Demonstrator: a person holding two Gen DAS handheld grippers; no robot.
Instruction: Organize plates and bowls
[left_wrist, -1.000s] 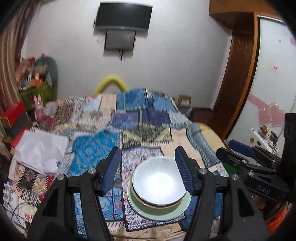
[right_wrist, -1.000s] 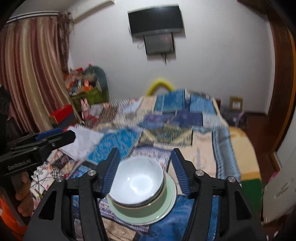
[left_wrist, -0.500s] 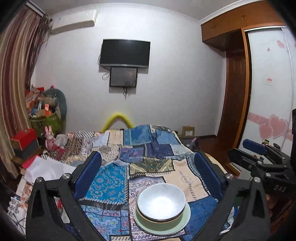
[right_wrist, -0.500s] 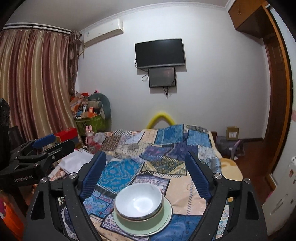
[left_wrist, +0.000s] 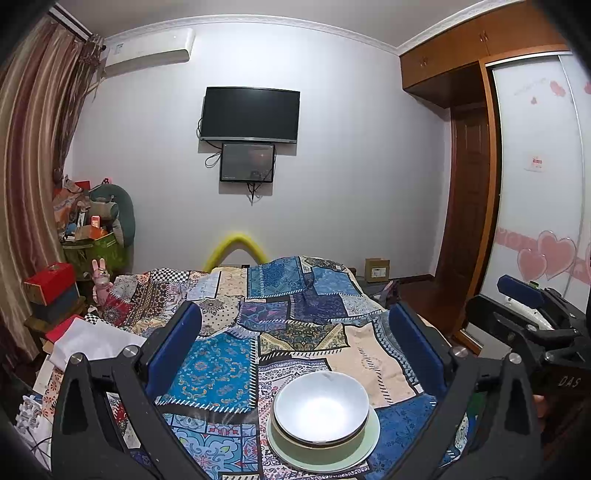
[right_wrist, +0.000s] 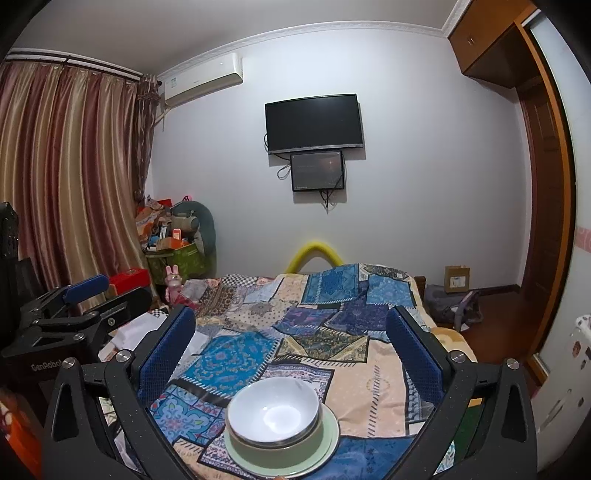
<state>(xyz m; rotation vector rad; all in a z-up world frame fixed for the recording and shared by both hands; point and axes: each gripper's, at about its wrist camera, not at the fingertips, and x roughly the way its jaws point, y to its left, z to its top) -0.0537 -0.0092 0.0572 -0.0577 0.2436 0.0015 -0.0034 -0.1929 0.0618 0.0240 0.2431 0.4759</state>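
while both of my claws are hanging spread wide over the bed, the stack of dishes is sitting between them on the patchwork quilt (left_wrist: 221, 373), touched by neither. my left gripper (left_wrist: 303, 350) is standing fully apart with nothing between its blue pads (left_wrist: 173, 347); its jaws have just been opening. my right gripper (right_wrist: 291, 350) is doing the same, its jaws having just been opening too, and its pads (right_wrist: 166, 354) are staying clear of the dishes.

the white bowl (left_wrist: 321, 406) is resting upright, mouth facing the ceiling, nested inside a second bowl whose olive rim (left_wrist: 354, 437) is peeking out beneath it. both are sitting on the pale green plate (left_wrist: 369, 441), which is lying flat on the quilt near the bed's closer end. being round, the stack is showing no long axis; its centre line is running straight up.

in the right view my left gripper's body (right_wrist: 55, 325) is showing at the left edge, level with the stack.
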